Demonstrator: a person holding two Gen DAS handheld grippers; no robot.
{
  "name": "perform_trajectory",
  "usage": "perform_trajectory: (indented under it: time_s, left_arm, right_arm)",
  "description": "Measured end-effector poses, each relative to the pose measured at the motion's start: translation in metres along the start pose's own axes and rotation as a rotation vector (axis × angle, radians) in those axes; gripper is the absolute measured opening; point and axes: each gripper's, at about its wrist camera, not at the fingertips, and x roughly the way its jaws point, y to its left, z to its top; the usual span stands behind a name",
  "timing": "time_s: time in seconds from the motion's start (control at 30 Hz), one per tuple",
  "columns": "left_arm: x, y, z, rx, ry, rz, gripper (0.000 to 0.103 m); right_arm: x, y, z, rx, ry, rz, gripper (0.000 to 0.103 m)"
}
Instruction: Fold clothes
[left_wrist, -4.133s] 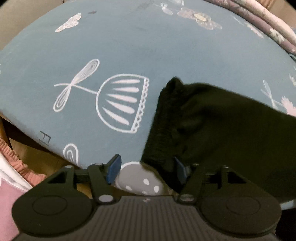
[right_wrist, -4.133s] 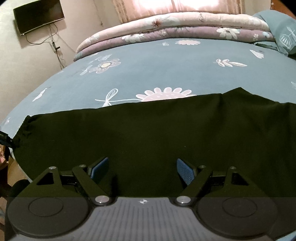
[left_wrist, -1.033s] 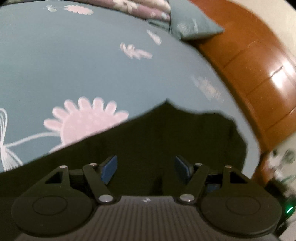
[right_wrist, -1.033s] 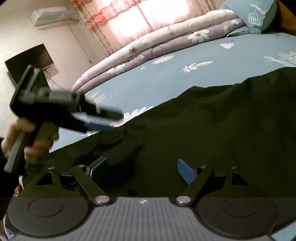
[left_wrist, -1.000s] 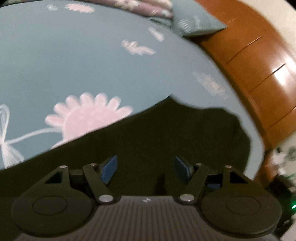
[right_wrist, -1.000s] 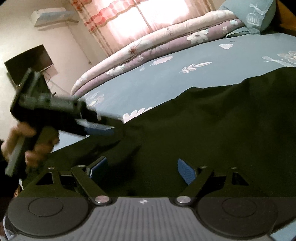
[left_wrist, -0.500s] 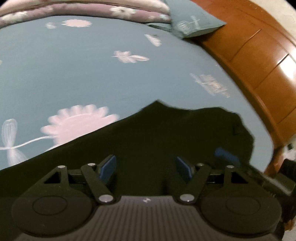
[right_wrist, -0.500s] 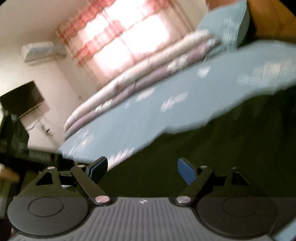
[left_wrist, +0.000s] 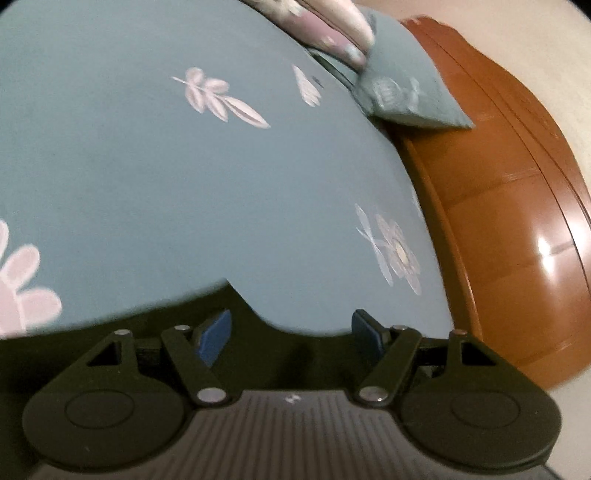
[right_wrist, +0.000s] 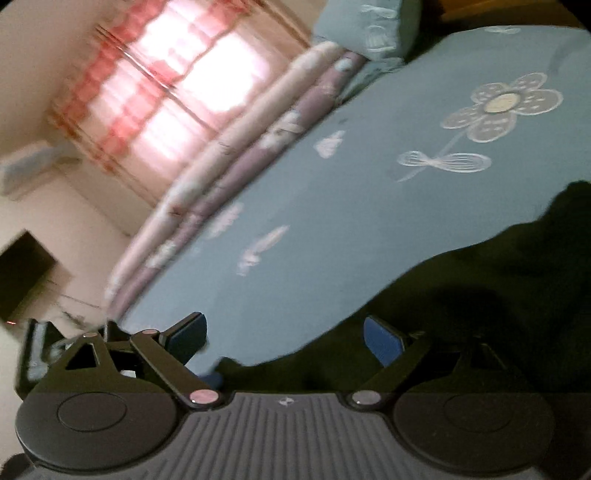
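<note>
We see the black garment (left_wrist: 122, 332) lying flat on the blue flower-print bed sheet (left_wrist: 184, 184), at the near edge of the bed. In the left wrist view its dark cloth runs along the bottom from the left side toward the right, with a raised point of fabric near the middle and its far edge dipping between the fingers. In the right wrist view the garment (right_wrist: 498, 280) stretches from the near centre out to the far right, so its long axis seems to run across the bed rather than toward the pillow; the camera there is tilted and blurred, so we cannot be sure of the exact line.

Our left claw (left_wrist: 291, 334) stands wide apart, its blue pads (left_wrist: 214, 334) low over the cloth's far edge, with nothing pinched between them; whether they touch the fabric we cannot tell. Our right claw (right_wrist: 284, 338) is likewise spread wide and holds nothing, its right pad over the garment and its left pad over bare sheet.

A rolled quilt (right_wrist: 236, 162) and a pillow (left_wrist: 406, 88) lie at the far side, beside the wooden headboard (left_wrist: 517, 206). A curtained window (right_wrist: 166, 81) glows beyond.
</note>
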Motion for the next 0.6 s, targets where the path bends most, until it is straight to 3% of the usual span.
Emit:
perform_trajectory:
  time_s: [0.2,0.33,0.43,0.5,0.6]
  left_arm:
    - [0.0,0.008,0.01,-0.024,-0.036,0.036,0.071]
    - [-0.013,-0.004,0.004,-0.022,-0.066,-0.057,0.073]
    - [0.0,-0.012,-0.002,-0.002,-0.014,-0.106,0.075]
    - [0.014,-0.01,-0.005,-0.004,0.019,-0.093,0.075]
    - [0.015,-0.009,-0.004,0.016,-0.008,-0.045,0.069]
  right_arm:
    - [-0.013,0.001,-0.004,-0.017,-0.027,-0.03,0.094]
    - [-0.025,0.01,-0.005,-0.042,-0.052,0.015,0.094]
    - [-0.022,0.011,-0.004,-0.033,-0.04,0.067,0.094]
    - [-0.018,0.008,-0.004,-0.011,-0.015,0.088,0.094]
    - [-0.014,0.002,-0.003,0.023,0.016,0.115,0.094]
